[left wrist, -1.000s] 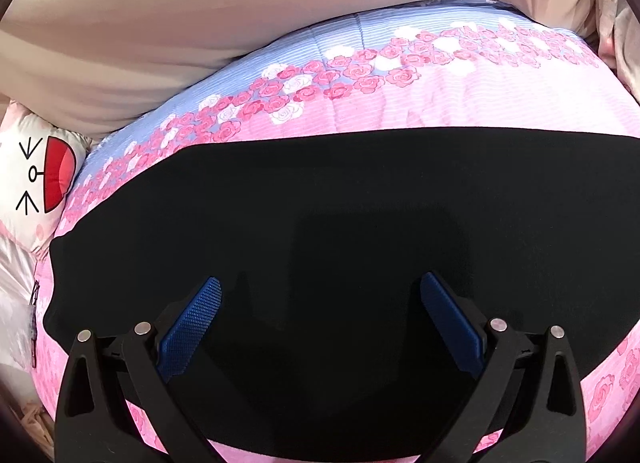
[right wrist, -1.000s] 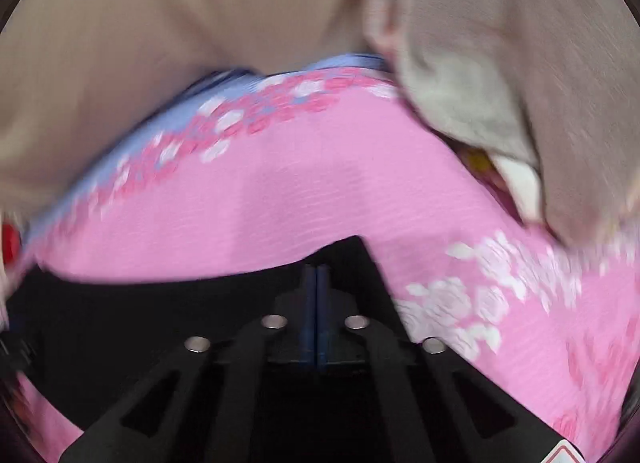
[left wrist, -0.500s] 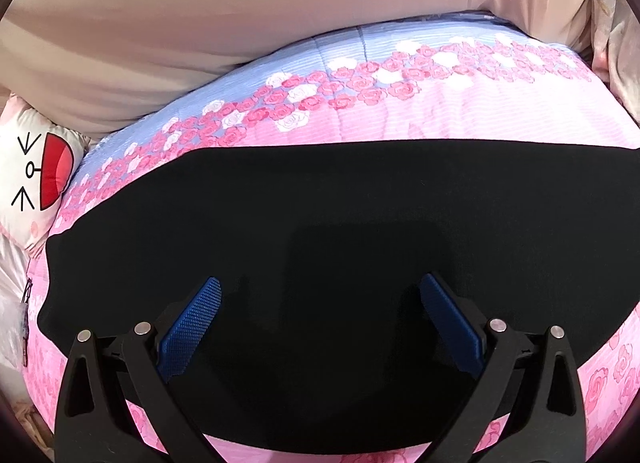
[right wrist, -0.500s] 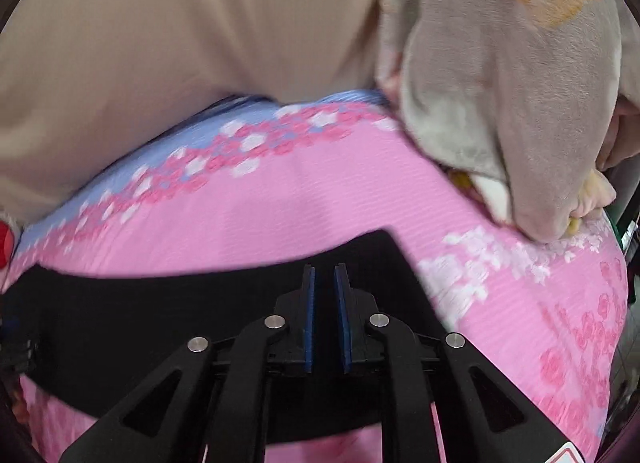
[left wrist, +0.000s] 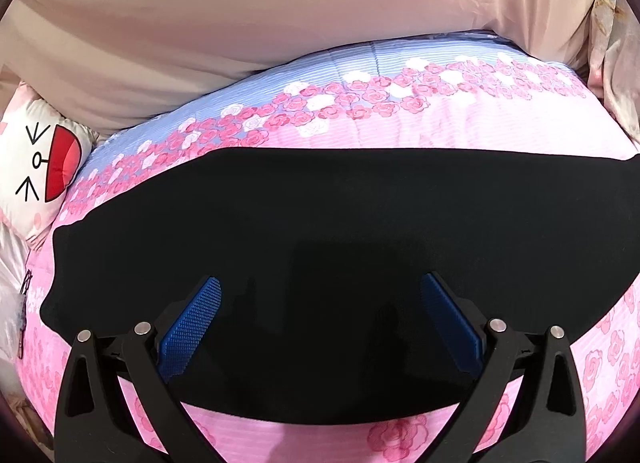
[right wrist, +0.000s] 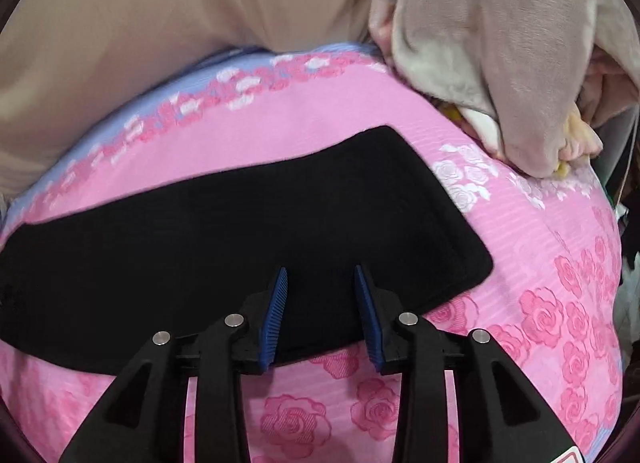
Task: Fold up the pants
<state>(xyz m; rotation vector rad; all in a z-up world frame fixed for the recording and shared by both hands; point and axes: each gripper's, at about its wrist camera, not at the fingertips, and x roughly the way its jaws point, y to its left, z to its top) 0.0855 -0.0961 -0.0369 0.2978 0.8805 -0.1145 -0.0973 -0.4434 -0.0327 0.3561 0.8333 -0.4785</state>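
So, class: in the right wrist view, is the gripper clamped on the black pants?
No: the right gripper has its jaws apart and opening, with the pants lying flat beneath, pinched by neither pad.

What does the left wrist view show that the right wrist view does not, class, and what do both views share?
Only the left wrist view shows the cartoon-face pillow and the wide-open left claw. Only the right wrist view shows the grey plush blanket, the pants' rounded end and the right claw, its jaws opening, nothing between them. Both show the black pants flat on the pink rose bedspread and the beige sheet.
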